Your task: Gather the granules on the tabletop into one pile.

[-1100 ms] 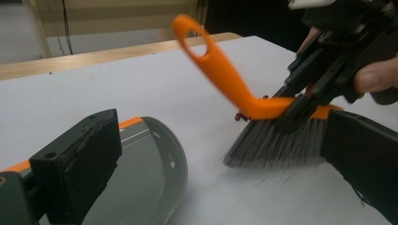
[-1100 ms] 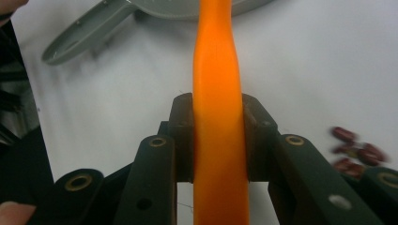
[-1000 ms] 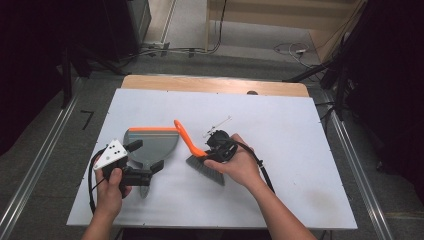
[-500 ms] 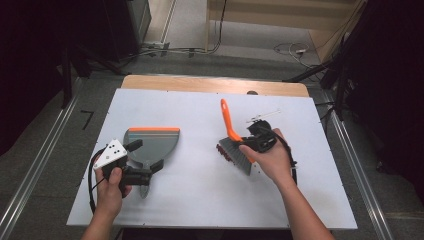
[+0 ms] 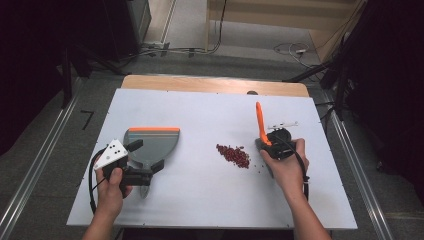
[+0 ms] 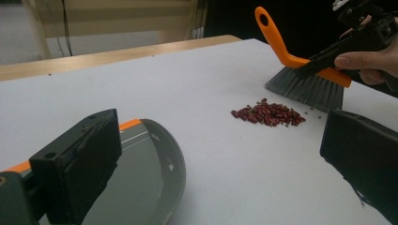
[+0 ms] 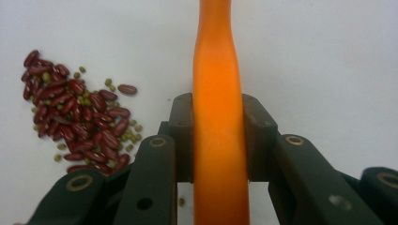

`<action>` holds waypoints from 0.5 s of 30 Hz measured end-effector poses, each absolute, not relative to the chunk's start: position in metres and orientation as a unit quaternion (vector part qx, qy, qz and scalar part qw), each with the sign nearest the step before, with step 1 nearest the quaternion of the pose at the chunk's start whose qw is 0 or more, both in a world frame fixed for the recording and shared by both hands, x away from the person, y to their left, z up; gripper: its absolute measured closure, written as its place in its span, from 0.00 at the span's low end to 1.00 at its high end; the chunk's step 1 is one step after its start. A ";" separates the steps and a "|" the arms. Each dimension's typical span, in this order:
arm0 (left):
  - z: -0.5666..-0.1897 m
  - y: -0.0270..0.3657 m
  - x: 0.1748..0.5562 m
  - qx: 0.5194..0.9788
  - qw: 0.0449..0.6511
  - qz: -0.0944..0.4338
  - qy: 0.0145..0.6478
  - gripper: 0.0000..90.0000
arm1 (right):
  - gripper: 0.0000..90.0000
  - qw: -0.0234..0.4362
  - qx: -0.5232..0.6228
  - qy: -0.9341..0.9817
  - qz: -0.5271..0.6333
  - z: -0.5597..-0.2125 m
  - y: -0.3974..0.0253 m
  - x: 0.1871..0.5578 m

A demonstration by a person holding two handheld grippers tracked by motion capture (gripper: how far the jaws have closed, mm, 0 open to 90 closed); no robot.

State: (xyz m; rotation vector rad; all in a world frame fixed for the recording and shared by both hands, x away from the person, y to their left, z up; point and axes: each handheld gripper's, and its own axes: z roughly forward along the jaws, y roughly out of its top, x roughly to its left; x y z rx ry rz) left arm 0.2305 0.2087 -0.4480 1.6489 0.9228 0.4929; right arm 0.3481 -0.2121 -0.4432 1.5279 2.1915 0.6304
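Probably lab: white table (image 5: pixel 200 110), floor cables (image 5: pixel 200 50), rails (image 5: pixel 45 160).

- The brush handle (image 7: pixel 218 117), clamped between the right gripper (image 7: pixel 218 140) fingers, looks like smooth orange plastic with a soft sheen.
- The brush bristles (image 6: pixel 307 89), below those fingers, are dark grey, fine and matt.
- The dustpan (image 6: pixel 141 173), between the left gripper (image 6: pixel 216 164) fingers, looks like grey plastic, faintly glossy, with an orange edge.
- The beans (image 7: pixel 80 117), beside the right fingers, are dark red and glossy, with small dull green ones among them.
- The counter (image 5: pixel 210 115) is white, smooth and matt, with a wooden strip (image 5: pixel 210 84) at its far edge.
- Both grippers' fingers are matt black.
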 end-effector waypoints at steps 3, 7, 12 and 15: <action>-0.448 0.209 0.231 0.700 0.559 0.209 0.392 0.00 | 0.77 0.197 0.546 0.781 0.230 -0.444 -0.194 0.347; -0.448 0.209 0.231 0.700 0.560 0.209 0.390 0.00 | 0.77 0.203 0.536 0.787 0.228 -0.445 -0.175 0.349; -0.448 0.210 0.231 0.699 0.562 0.208 0.390 0.00 | 0.77 0.189 0.523 0.794 0.246 -0.439 -0.165 0.354; -0.448 0.211 0.231 0.698 0.562 0.208 0.392 0.00 | 0.76 0.190 0.487 0.808 0.273 -0.423 -0.175 0.349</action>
